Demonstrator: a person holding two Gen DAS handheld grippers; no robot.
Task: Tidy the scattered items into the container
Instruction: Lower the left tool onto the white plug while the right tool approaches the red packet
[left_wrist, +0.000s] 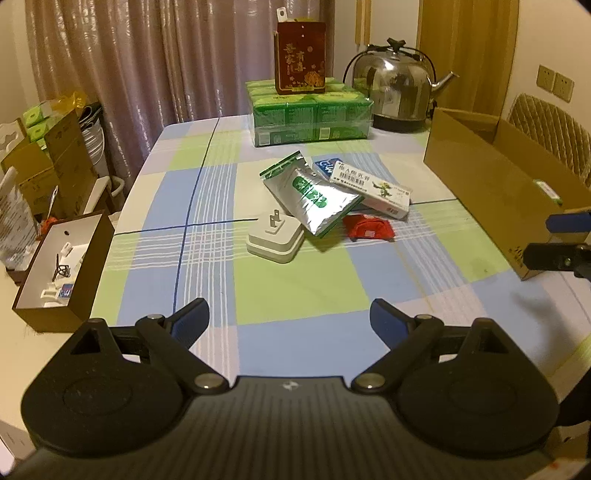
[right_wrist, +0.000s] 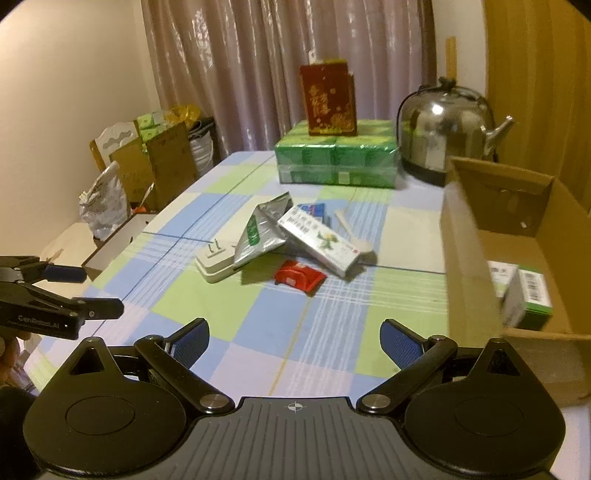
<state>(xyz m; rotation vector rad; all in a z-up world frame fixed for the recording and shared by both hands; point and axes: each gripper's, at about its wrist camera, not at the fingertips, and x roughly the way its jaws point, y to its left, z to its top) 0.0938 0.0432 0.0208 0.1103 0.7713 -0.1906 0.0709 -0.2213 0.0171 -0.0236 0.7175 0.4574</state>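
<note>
A pile of loose items lies mid-table: a white plug adapter (left_wrist: 274, 239) (right_wrist: 216, 261), a silver foil pouch (left_wrist: 314, 195) (right_wrist: 263, 230), a long white medicine box (left_wrist: 371, 188) (right_wrist: 319, 240), a red sachet (left_wrist: 368, 228) (right_wrist: 299, 277), a blue box (right_wrist: 314, 210) and a white spoon (right_wrist: 352, 232). The open cardboard box (left_wrist: 491, 184) (right_wrist: 469, 258) stands at the right and holds two small boxes (right_wrist: 524, 291). My left gripper (left_wrist: 290, 319) and right gripper (right_wrist: 293, 339) are both open and empty, above the near table, short of the pile.
A green shrink-wrapped pack (left_wrist: 310, 114) with a red carton (left_wrist: 300, 55) on top and a steel kettle (left_wrist: 397, 88) stand at the far end. A small brown open box (left_wrist: 62, 266) of bits sits left of the table. Cartons and bags crowd the floor at left.
</note>
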